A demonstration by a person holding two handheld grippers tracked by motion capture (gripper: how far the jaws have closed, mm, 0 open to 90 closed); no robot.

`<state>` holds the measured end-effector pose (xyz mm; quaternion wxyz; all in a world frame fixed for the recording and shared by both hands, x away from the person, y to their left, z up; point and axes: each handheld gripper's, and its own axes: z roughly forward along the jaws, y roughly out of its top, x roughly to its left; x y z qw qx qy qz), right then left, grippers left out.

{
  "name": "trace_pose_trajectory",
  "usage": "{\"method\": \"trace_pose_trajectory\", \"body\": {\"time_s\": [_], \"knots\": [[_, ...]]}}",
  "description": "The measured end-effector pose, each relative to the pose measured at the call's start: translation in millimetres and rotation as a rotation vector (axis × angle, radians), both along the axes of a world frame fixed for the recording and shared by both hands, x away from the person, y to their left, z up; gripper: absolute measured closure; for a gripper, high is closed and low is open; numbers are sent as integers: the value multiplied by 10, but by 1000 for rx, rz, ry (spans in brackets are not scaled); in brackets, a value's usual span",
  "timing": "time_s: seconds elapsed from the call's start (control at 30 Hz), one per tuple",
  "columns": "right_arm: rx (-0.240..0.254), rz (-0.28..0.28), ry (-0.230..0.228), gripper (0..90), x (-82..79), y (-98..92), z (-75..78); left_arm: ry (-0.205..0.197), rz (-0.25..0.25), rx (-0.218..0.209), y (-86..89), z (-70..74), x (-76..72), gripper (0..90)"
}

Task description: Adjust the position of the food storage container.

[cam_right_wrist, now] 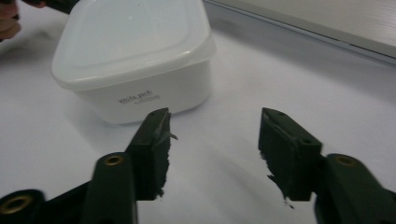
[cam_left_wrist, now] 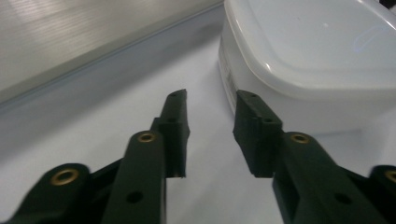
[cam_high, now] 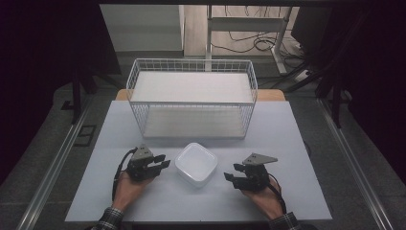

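While both black tools, left and right, gape empty, the smooth, probably plastic, rounded-square white box sits between.

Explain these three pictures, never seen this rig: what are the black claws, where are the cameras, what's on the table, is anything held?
No robot here: a person holds a two-jaw tool in each hand, the left gripper and the right gripper. The high view looks down from above the person's side. The other two cameras ride on the grippers and look along their black jaws. On the pale table sits a lidded white container between the grippers, with a white wire basket behind it. Nothing is held: both pairs of jaws stand apart with only table between them, beside the container.
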<state>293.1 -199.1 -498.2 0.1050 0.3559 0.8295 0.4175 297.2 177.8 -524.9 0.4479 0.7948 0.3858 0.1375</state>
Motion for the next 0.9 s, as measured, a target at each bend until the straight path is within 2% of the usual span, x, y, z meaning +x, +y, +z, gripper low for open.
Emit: {"method": "trace_pose_trajectory", "body": {"time_s": [0.03, 0.1, 0.13, 0.17, 0.2, 0.27, 0.3, 0.4, 0.53, 0.57, 0.77, 0.9], "knots": [[2, 14, 10, 540, 23, 24, -9, 3, -7, -8, -25, -9, 69, 731], [1, 19, 13, 573, 36, 39, -12, 8, -8, -16, -55, -18, 105, 762], [1, 27, 18, 612, 57, 65, -14, 12, -12, -15, -70, -21, 125, 800], [-5, 49, 20, 691, 95, 117, -16, 17, -22, -9, -91, -26, 157, 853], [-5, 49, 20, 691, 95, 117, -16, 22, -27, -8, -107, -29, 172, 853], [-7, 77, 24, 774, 124, 163, -25, 32, -40, -8, -152, -38, 195, 895], [-15, 112, 47, 831, 130, 219, -46, 47, -50, -8, -176, -46, 187, 898], [-34, 135, 46, 874, 114, 265, -65, 60, -62, -21, -189, -50, 179, 899], [-38, 141, 33, 888, 113, 297, -41, 75, -59, -24, -226, -35, 140, 900], [-29, 140, 27, 889, 142, 292, -28, 90, -45, -26, -244, -24, 105, 900], [-4, 122, 36, 889, 236, 253, -30, 104, -46, -10, -280, 2, -17, 900], [-22, 121, 21, 889, 297, 266, -36, 107, -55, -10, -301, 14, -148, 900]]}}
